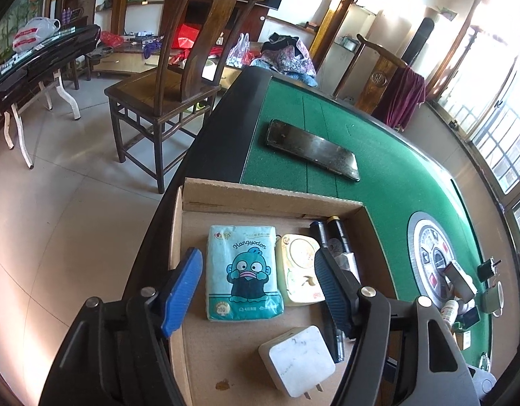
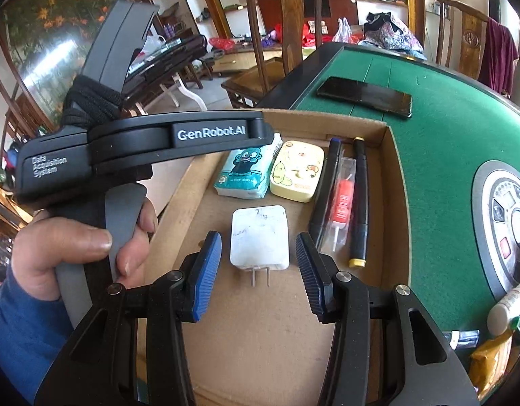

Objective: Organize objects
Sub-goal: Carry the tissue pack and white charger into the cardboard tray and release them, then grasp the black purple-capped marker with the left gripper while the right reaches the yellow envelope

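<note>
Both tongs, left (image 1: 256, 287) and right (image 2: 258, 270), gape empty over the cardboard box (image 2: 392, 169); right straddles the white charger (image 2: 260, 237), whose prongs could snag when gripped.

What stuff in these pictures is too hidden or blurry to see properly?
- Pens in the cardboard box: left wrist view, their lower ends are hidden behind the left gripper finger.
- Small items at the green table's far side: left wrist view, too small and crowded to name.
- Yellow packet: right wrist view, cut off by the picture edge.
- White charger scribbles: right wrist view, too faint to read.
</note>
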`<state>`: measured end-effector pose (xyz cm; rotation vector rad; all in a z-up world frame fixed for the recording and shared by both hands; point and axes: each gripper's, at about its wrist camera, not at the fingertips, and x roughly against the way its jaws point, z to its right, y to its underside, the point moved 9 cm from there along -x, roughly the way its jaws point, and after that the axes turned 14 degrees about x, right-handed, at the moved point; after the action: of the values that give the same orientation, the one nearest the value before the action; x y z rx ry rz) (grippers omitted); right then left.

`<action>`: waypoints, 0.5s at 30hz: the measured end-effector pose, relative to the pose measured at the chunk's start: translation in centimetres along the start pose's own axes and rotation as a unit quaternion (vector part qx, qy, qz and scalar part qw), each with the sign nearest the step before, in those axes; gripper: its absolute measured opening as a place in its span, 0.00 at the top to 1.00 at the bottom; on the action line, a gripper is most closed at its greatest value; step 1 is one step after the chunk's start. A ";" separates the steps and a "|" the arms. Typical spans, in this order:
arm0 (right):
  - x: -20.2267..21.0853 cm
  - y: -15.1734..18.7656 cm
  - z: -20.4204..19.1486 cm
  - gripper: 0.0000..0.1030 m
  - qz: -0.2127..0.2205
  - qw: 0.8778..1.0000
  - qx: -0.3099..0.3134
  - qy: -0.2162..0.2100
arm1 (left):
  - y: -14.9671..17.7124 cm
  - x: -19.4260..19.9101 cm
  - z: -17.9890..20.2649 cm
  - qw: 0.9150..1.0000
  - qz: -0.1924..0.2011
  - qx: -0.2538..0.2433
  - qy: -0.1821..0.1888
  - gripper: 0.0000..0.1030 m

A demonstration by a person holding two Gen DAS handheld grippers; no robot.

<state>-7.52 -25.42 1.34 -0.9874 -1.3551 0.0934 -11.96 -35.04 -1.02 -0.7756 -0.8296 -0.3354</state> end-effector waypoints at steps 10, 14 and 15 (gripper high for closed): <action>2.9 2.2 0.6 0.55 0.017 0.999 -0.028 -0.038 | 2.4 1.9 1.5 1.000 0.003 -0.009 0.023 0.33; 5.1 3.7 1.9 0.55 0.032 0.998 -0.037 -0.049 | 4.1 3.6 3.2 0.999 0.010 -0.022 0.045 0.33; 5.8 4.1 2.4 0.55 0.036 0.997 -0.037 -0.048 | 4.5 4.0 3.7 0.998 0.010 -0.026 0.049 0.33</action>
<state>-5.95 -18.24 2.90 -1.1069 -1.4194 0.1470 -8.87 -29.19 1.41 -0.8095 -0.7220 -0.3750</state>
